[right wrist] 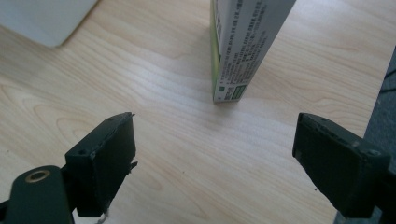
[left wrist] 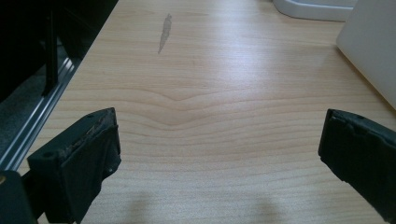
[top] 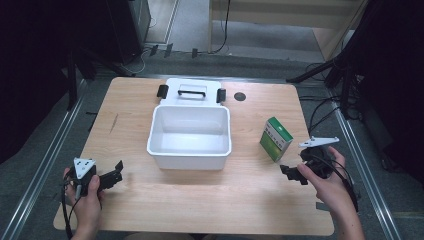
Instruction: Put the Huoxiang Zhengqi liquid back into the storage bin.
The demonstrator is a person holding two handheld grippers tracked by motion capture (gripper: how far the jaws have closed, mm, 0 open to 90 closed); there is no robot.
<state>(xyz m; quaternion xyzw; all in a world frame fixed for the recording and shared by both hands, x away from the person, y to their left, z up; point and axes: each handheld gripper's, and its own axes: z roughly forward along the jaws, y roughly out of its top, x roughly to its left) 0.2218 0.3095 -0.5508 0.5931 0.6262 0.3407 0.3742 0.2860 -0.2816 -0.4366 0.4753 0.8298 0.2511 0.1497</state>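
The green-and-white carton (right wrist: 247,44) stands upright on the table (top: 200,195), just ahead of the right gripper (right wrist: 215,158), whose jaws gape wide and bear on nothing. It looks like thin cardboard: light, easily dented, fairly smooth. A gentle pinch across its two broad faces, low down, should hold it. The white bin (top: 190,135) lies beyond it; the left gripper (left wrist: 219,154) hangs open over bare wood.

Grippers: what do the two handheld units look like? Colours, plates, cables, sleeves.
Both are black two-jaw units. The left gripper has a grey three-cornered plate on top with dark dots on it; the right gripper has a similar pale plate and a black cable trailing back over the wrist. Up close, the fingers are blocky black pads with worn edges. No sleeves show on the forearms.
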